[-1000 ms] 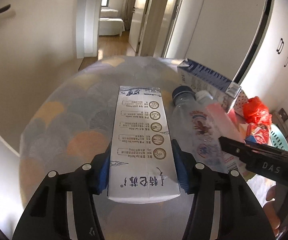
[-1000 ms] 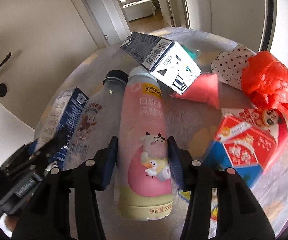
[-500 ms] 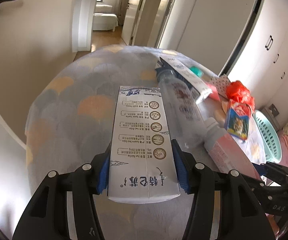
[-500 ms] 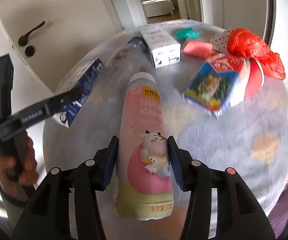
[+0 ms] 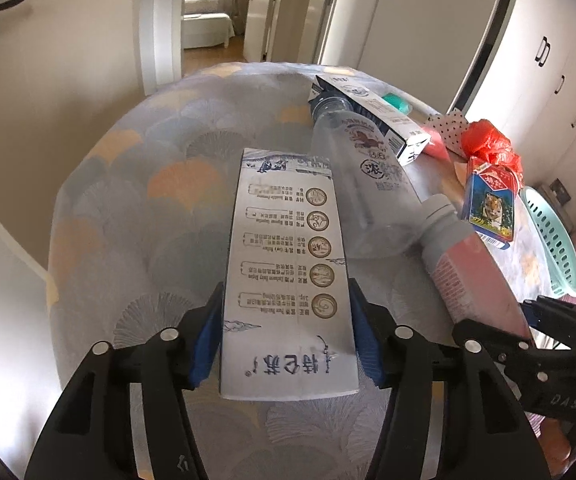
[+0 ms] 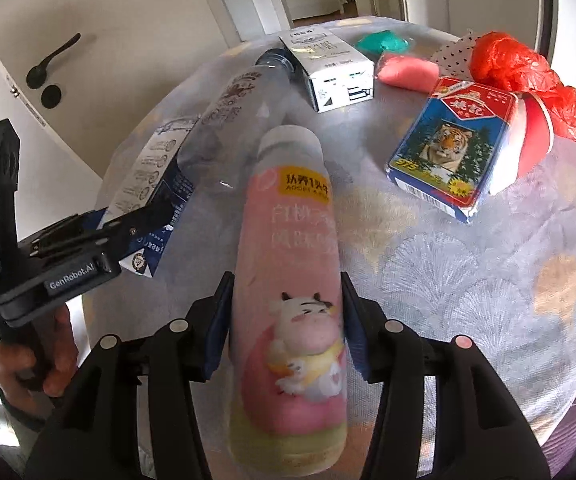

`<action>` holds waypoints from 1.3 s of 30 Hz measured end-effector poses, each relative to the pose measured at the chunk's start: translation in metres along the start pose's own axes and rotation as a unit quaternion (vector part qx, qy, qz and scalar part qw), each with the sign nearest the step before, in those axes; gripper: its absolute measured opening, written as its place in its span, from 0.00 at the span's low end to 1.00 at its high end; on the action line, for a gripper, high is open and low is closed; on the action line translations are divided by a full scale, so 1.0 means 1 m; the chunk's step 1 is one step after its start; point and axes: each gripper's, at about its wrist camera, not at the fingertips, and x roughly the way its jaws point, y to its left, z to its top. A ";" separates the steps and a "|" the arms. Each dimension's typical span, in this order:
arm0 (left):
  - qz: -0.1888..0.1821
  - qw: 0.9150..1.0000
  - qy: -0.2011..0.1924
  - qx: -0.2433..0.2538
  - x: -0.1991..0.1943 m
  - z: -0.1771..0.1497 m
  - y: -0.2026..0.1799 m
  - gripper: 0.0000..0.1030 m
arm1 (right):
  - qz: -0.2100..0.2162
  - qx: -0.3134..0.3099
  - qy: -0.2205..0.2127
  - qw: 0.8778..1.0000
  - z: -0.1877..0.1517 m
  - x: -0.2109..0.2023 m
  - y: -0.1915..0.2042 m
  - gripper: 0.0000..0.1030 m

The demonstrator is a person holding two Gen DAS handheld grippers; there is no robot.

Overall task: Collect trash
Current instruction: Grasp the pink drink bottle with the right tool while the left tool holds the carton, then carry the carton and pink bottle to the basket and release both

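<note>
Trash held in both your grippers.
Mint basket [image 5: 556, 240] lies to your right; right gripper [image 6: 286, 330], clamping the pink bottle [image 6: 288, 280], is nearer than left gripper [image 5: 286, 334] with its milk carton [image 5: 288, 272].

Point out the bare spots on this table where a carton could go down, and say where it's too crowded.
Bare cloth lies left of the milk carton, out to the table edge, and again right of the pink bottle, below the tiger box. The far right is crowded: clear bottle, blue-and-white carton, red bag, pink and green pouches.
</note>
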 end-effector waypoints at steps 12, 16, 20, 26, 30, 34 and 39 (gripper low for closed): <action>-0.040 0.994 -0.103 -0.023 -0.065 0.014 -0.008 0.50 | 0.035 -0.005 -0.070 0.997 -0.001 -0.038 -0.005 0.44; -0.059 0.991 -0.118 -0.001 -0.076 0.025 -0.028 0.50 | 0.038 0.009 -0.091 0.995 -0.006 -0.061 -0.013 0.44; -0.089 0.987 -0.132 0.026 -0.081 0.039 -0.061 0.50 | 0.032 0.028 -0.126 0.991 -0.008 -0.091 -0.031 0.44; -0.142 0.977 -0.139 0.074 -0.076 0.061 -0.125 0.50 | -0.013 0.072 -0.188 0.979 -0.012 -0.139 -0.080 0.44; -0.178 0.968 -0.135 0.112 -0.064 0.072 -0.183 0.50 | -0.039 0.125 -0.221 0.966 -0.019 -0.170 -0.133 0.44; -0.217 0.959 -0.119 0.141 -0.042 0.083 -0.243 0.50 | -0.084 0.179 -0.242 0.950 -0.029 -0.194 -0.191 0.44; -0.257 0.948 -0.079 0.172 -0.006 0.090 -0.320 0.50 | -0.148 0.242 -0.252 0.925 -0.039 -0.211 -0.263 0.44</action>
